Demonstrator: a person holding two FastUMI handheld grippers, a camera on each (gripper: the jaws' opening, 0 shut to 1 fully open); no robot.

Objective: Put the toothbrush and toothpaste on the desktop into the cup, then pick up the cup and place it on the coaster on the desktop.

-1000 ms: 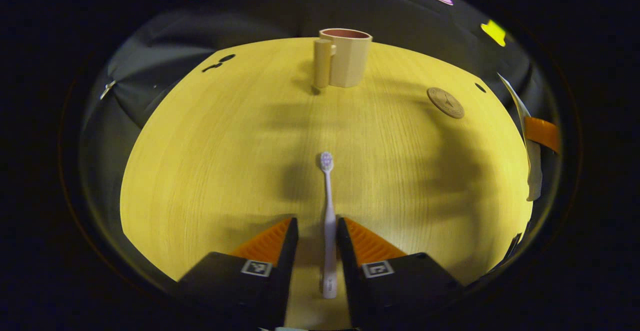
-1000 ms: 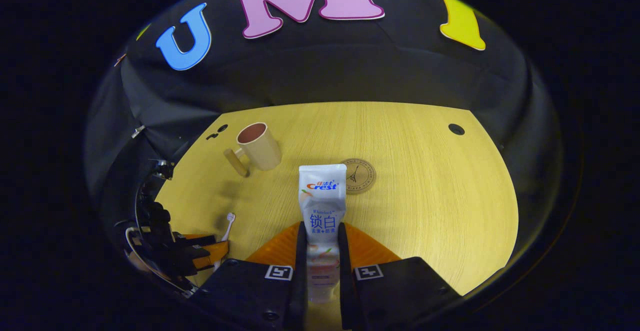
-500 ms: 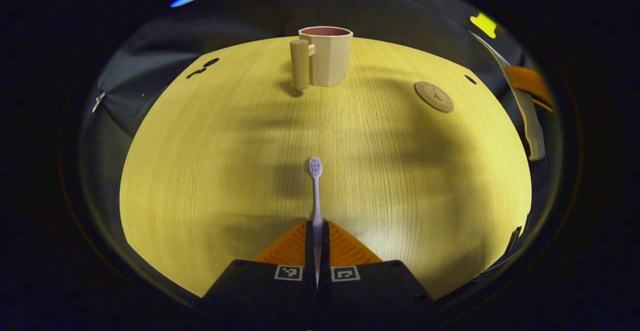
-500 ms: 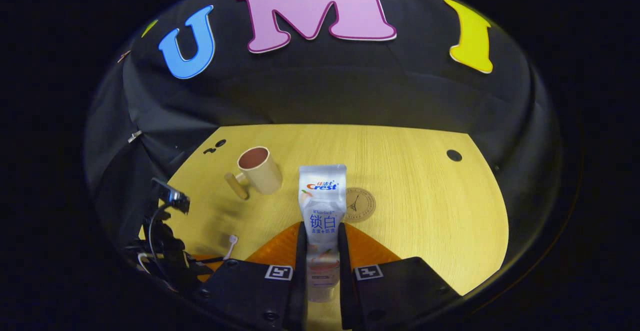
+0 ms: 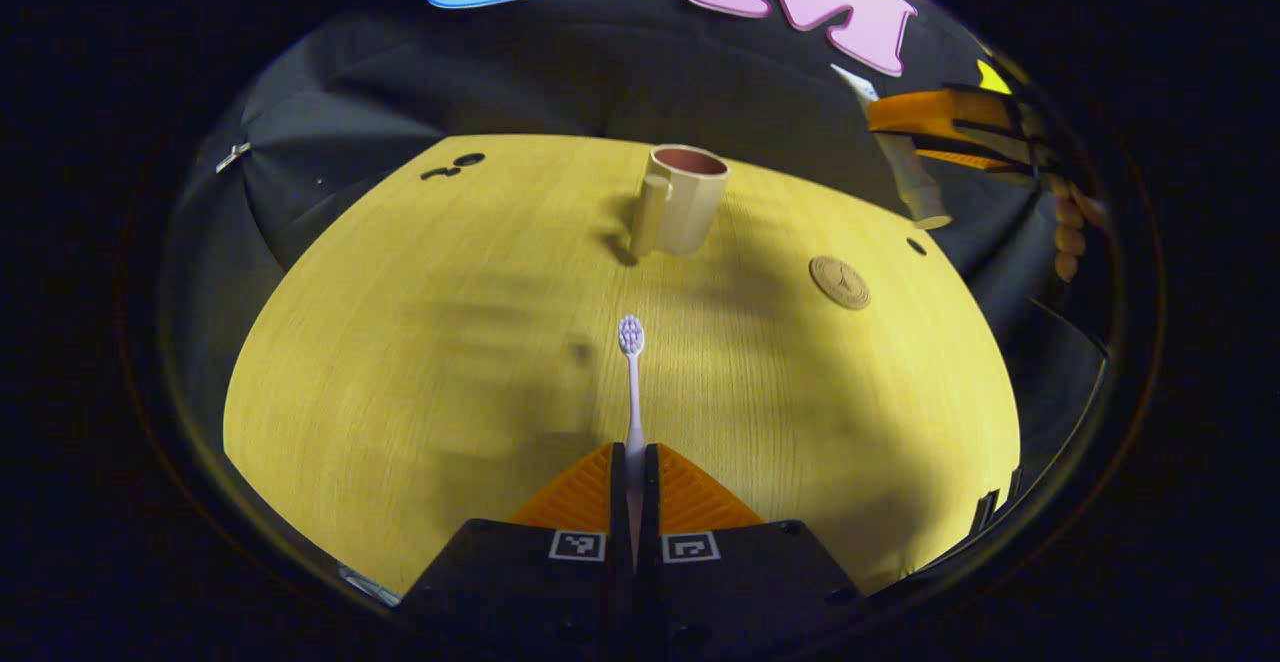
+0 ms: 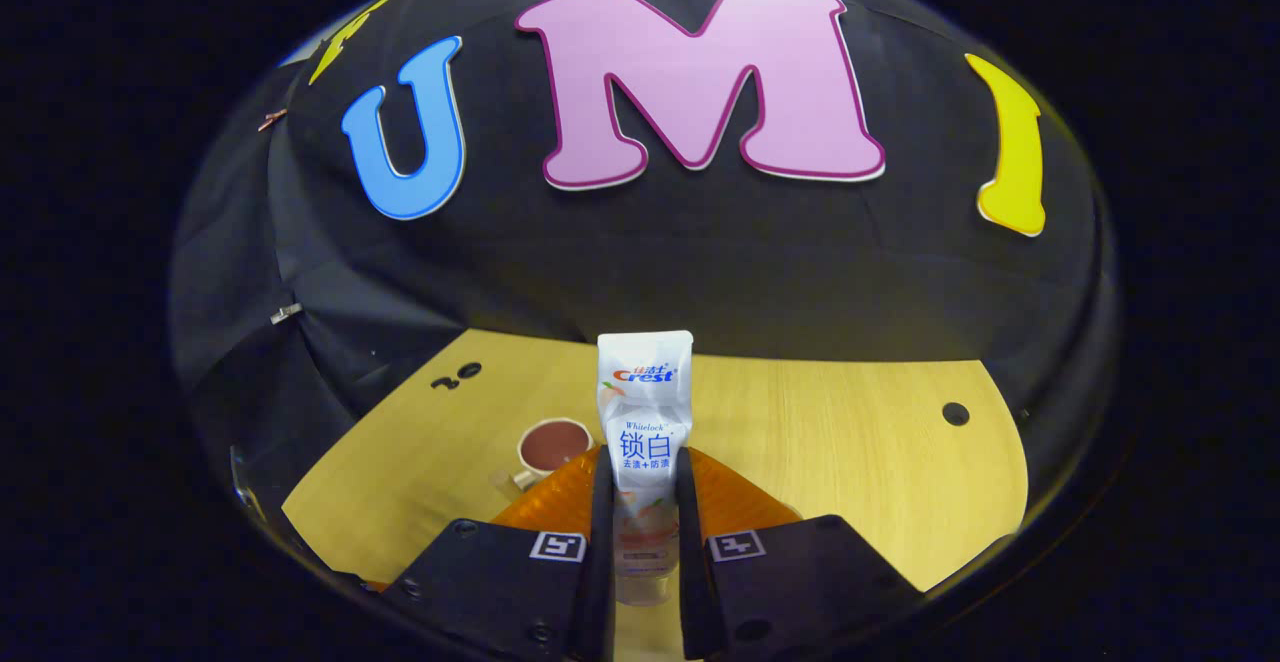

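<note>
In the left gripper view my left gripper [image 5: 633,457] is shut on the handle of a white toothbrush [image 5: 631,372], whose head points ahead above the wooden desktop [image 5: 420,342]. The beige cup [image 5: 685,198] with a side handle stands upright at the far side, and a round brown coaster [image 5: 839,282] lies to its right. High at the right, the right gripper [image 5: 935,127] hangs in the air with the toothpaste tube [image 5: 905,167]. In the right gripper view my right gripper [image 6: 643,472] is shut on the white toothpaste tube [image 6: 643,422], raised well above the cup [image 6: 553,444].
Small dark holes mark the desktop at the far left [image 5: 455,164] and far right [image 6: 955,412]. A person's hand [image 5: 1070,232] holds the right gripper at the right edge of the left gripper view. The black cloth wall closes the back.
My left gripper shut on the toothbrush and lifted it off the desktop. My right gripper rose higher with the toothpaste and moved over toward the cup.
</note>
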